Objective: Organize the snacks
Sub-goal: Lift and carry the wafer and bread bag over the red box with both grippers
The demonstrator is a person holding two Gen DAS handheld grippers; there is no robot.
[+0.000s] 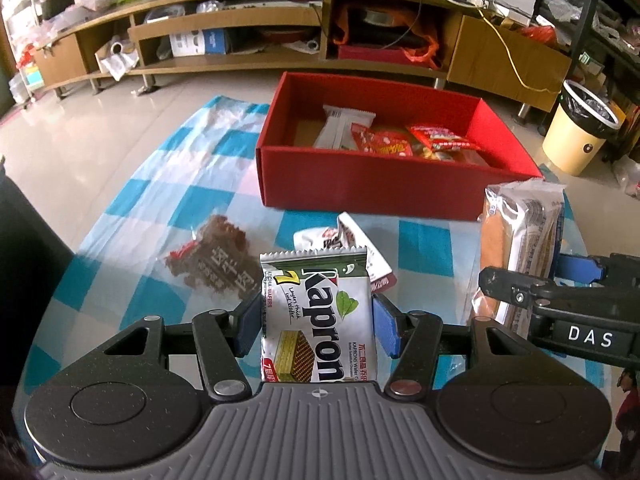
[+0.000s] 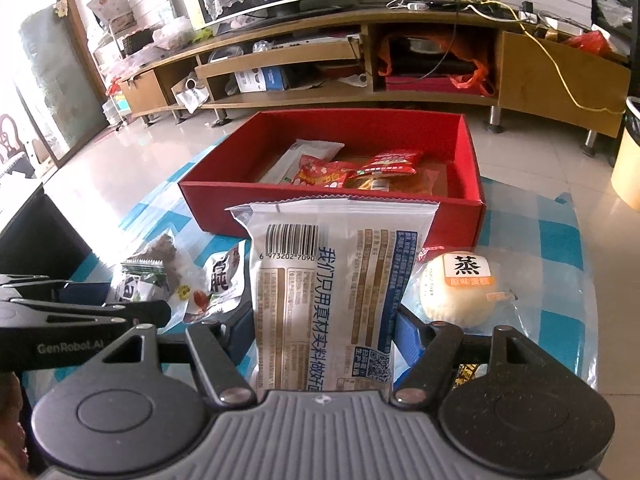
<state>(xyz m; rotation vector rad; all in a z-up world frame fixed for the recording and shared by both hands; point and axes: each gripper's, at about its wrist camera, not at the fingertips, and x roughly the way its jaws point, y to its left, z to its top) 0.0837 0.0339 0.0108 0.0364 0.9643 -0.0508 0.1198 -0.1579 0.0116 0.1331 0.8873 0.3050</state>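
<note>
Both claws were clenched on snacks above the checked cloth (image 1: 208, 184): left gripper (image 1: 316, 320) held a Kapron wafer pack (image 1: 318, 312), right gripper (image 2: 320, 332) a bread packet (image 2: 328, 280), short of the red box (image 1: 360, 184).

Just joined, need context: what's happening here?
A person is sorting snacks into the red box. The left claw grips a Kapron wafer pack; the right claw grips a white bread packet. Both packs are short of the box, which already holds several packets. A few snacks are left on the checked cloth.
</note>
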